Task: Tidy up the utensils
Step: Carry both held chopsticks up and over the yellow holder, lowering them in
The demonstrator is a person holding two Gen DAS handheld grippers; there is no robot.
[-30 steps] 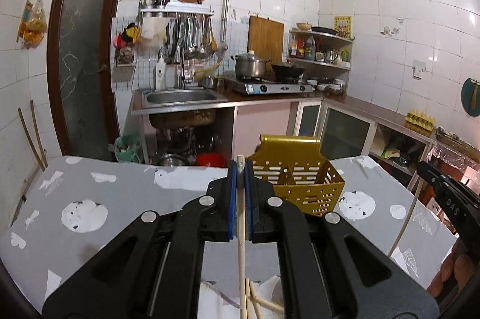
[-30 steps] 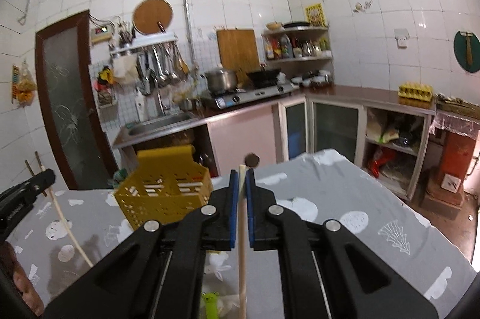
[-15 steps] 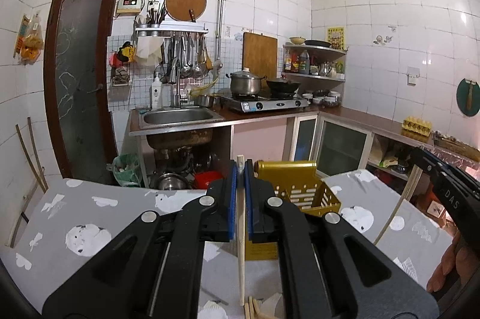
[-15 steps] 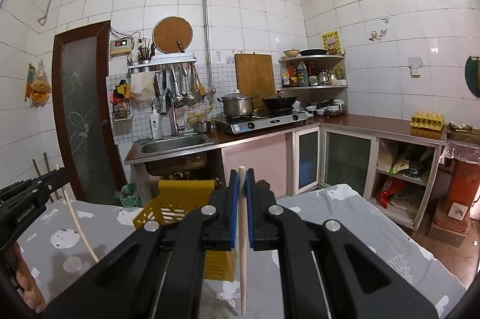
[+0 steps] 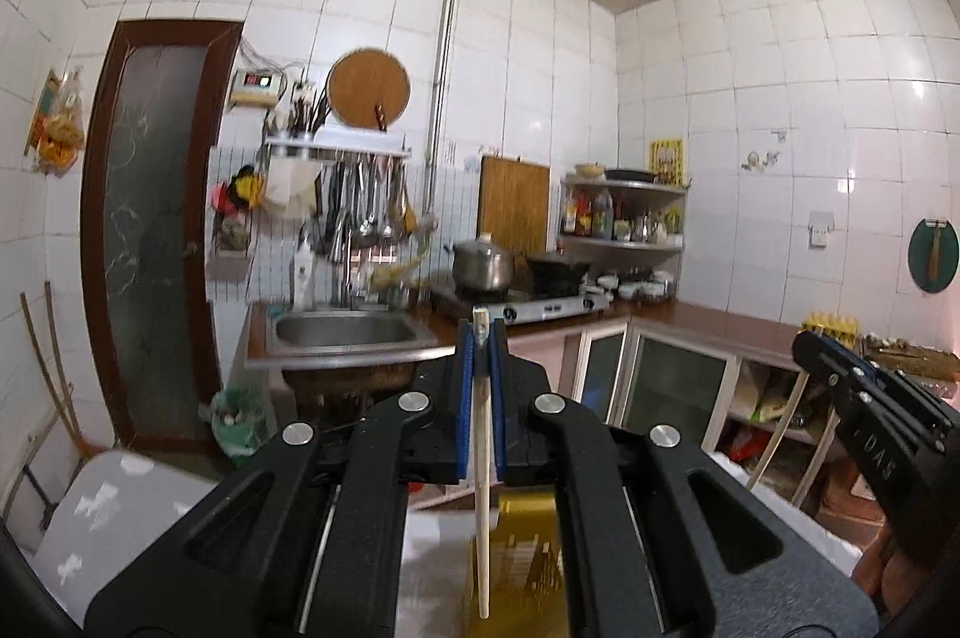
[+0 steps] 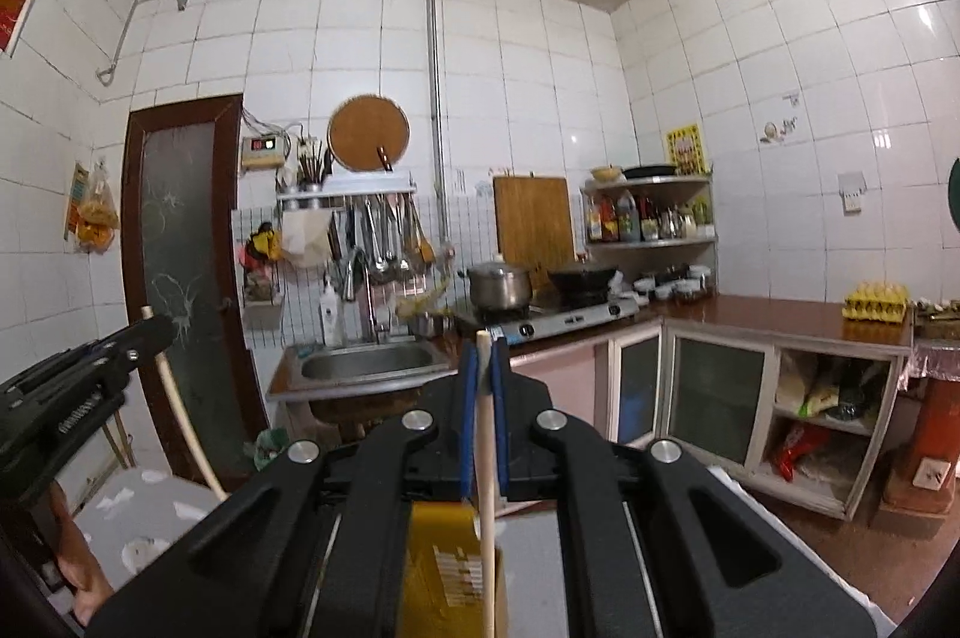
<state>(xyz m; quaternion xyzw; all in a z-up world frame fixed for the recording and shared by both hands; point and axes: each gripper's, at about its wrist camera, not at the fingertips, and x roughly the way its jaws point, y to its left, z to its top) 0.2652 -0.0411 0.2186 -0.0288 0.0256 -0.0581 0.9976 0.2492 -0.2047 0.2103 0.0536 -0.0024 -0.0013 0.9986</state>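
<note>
In the left wrist view a pale wooden chopstick [image 5: 482,464] stands in the centre of the frame, and the left gripper [image 5: 480,338] pinches it near its upper end between the blue pads [image 5: 461,398]. Its long axis runs almost straight up and down: the blunt top shows just above the fingertips, and the thin end points down, over the yellow utensil basket [image 5: 528,554] at the bottom centre.

The right wrist view shows the same arrangement. The right gripper [image 6: 482,347] is closed on a second chopstick [image 6: 487,488], also upright, with its lower part in front of the yellow utensil basket [image 6: 444,566] at the lower centre of that frame.

I judge that the step in hand is to lower both sticks into the basket. To do it well, each stick should stay vertical, with its tip above an open compartment before going down, and the jaws should release only when the tip is inside. The two sticks should go down apart, so that they do not cross.

Behind everything, the steel sink [image 5: 345,332] and the cooking pot [image 5: 483,266] are at mid frame.
</note>
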